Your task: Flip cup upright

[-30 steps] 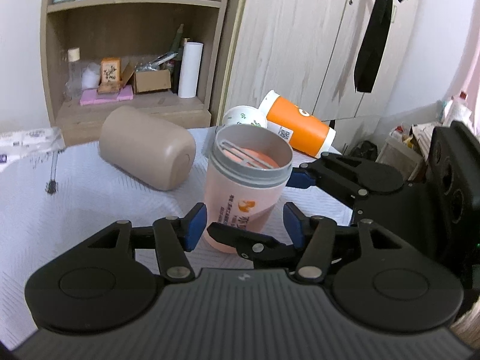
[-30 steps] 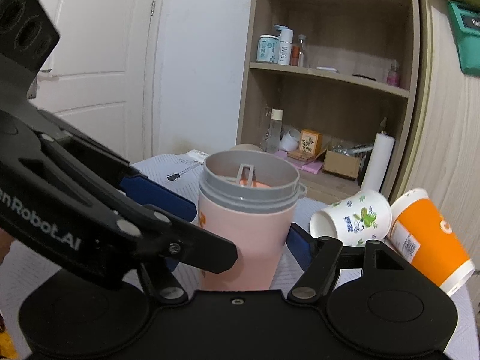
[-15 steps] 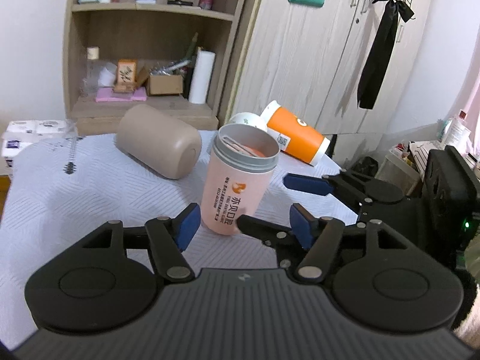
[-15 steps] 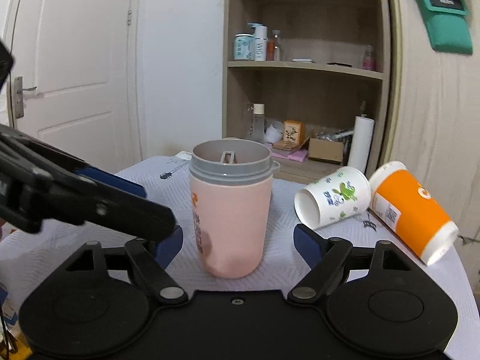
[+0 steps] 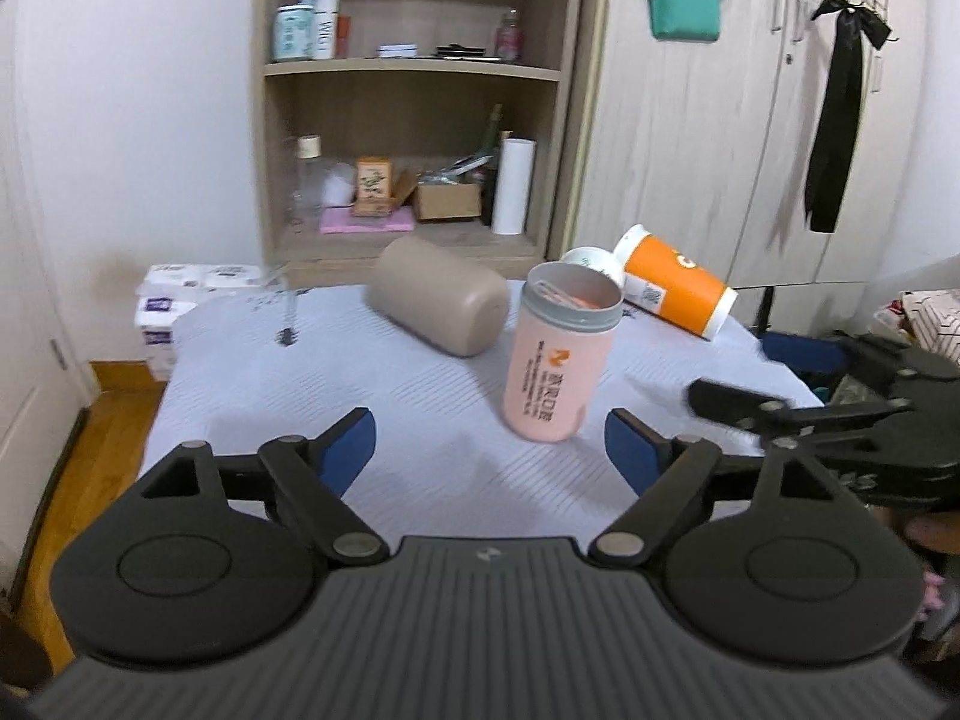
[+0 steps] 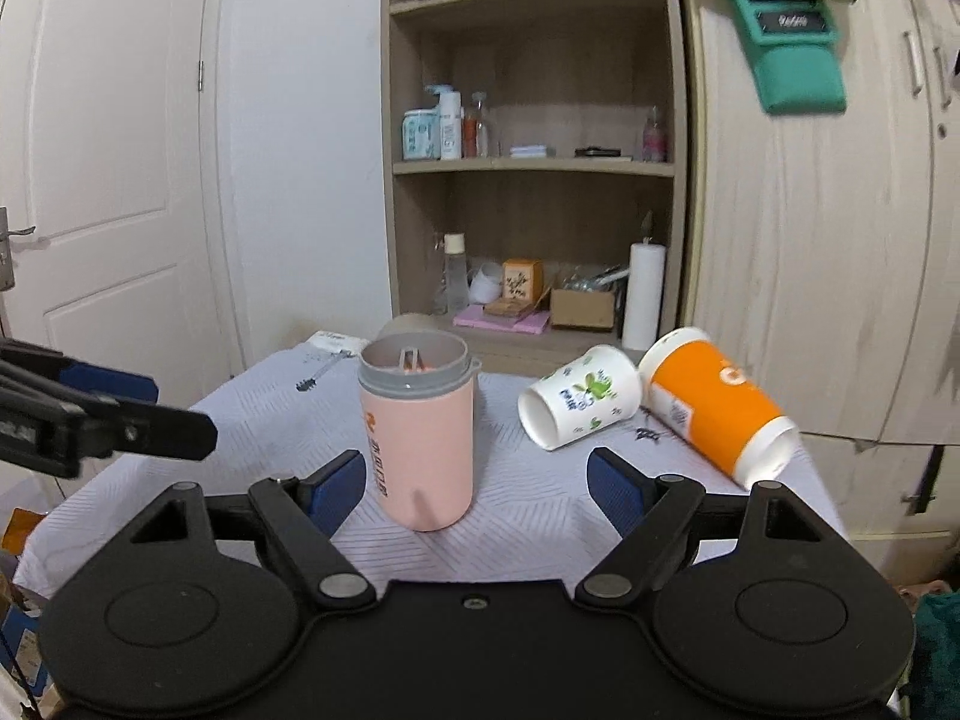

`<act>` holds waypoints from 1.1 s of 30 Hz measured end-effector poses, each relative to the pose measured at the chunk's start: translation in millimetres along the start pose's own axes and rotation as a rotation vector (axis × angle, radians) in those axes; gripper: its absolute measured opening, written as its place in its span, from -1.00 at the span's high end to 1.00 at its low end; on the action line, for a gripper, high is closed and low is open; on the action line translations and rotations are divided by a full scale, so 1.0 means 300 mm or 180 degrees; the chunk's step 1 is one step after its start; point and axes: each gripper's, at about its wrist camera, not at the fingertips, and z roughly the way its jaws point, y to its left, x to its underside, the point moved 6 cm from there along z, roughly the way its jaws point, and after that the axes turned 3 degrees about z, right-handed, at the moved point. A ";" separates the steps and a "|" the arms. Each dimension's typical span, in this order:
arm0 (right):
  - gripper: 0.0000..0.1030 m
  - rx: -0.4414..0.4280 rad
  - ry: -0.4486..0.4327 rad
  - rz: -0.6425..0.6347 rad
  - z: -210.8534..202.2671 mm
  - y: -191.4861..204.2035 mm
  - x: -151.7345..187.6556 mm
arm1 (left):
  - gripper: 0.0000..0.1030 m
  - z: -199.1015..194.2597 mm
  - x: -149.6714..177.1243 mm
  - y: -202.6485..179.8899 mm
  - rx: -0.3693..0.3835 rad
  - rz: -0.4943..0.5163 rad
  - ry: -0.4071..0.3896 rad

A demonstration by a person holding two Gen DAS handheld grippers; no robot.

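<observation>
Left gripper (image 5: 489,450) low in frame, jaws spread wide, holding nothing. Right gripper (image 6: 476,483) likewise spread and empty. Just beyond both, at frame centre: pink cup (image 5: 559,354) upright on the white tablecloth (image 5: 300,396), grey rim up, touching neither gripper. Farther back, three more on their sides: tan cup (image 5: 441,303), white printed cup (image 6: 576,396), orange cup (image 6: 714,414). Wooden shelf (image 6: 534,165) behind, upper centre.

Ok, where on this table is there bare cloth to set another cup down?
Bare cloth lies left of the pink cup, in front of the tan container, toward the table near-left edge. A smaller patch lies in front of the pink cup. The far right is crowded: white paper cup and orange cup lie together.
</observation>
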 end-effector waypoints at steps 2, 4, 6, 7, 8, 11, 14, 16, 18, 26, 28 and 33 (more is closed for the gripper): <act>-0.65 0.0047 0.0014 0.0017 -0.034 0.004 -0.005 | -0.69 -0.022 0.007 0.000 -0.0040 -0.0014 -0.0004; -0.65 0.0095 0.0016 0.0041 -0.062 0.007 -0.005 | -0.69 -0.040 0.012 -0.001 -0.0054 -0.0037 0.0009; -0.65 0.0190 0.0013 0.0055 -0.083 0.009 0.000 | -0.69 -0.066 0.014 -0.001 -0.0064 -0.0083 -0.0010; -0.65 0.0247 0.0008 0.0062 -0.093 0.010 0.002 | -0.69 -0.078 0.015 -0.003 -0.0064 -0.0092 -0.0021; -0.65 0.0275 0.0004 0.0063 -0.099 0.012 0.002 | -0.69 -0.088 0.017 -0.007 -0.0060 -0.0095 -0.0024; -0.65 0.0307 -0.0012 0.0082 -0.128 0.019 0.002 | -0.69 -0.114 0.025 -0.015 -0.0053 -0.0128 -0.0021; -0.66 0.0371 -0.0046 0.0055 -0.161 0.027 0.003 | -0.70 -0.128 0.037 -0.013 -0.0113 -0.0150 -0.0014; -0.66 0.0427 -0.0057 0.0013 -0.180 0.037 0.002 | -0.70 -0.142 0.044 -0.009 -0.0091 -0.0216 -0.0022; -0.66 0.0436 -0.0057 -0.0010 -0.197 0.046 0.000 | -0.70 -0.157 0.049 -0.001 -0.0018 -0.0297 -0.0021; -0.98 0.0525 -0.0062 0.0089 -0.230 0.053 -0.004 | -0.94 -0.180 0.059 0.011 -0.0293 -0.0247 -0.0008; -1.00 0.0557 -0.0074 0.0146 -0.235 0.047 -0.003 | -1.00 -0.177 0.062 0.004 -0.0350 -0.0199 0.0016; -1.00 0.0612 -0.0002 0.0217 -0.231 0.038 0.001 | -1.00 -0.165 0.075 -0.009 -0.0409 -0.0130 0.0097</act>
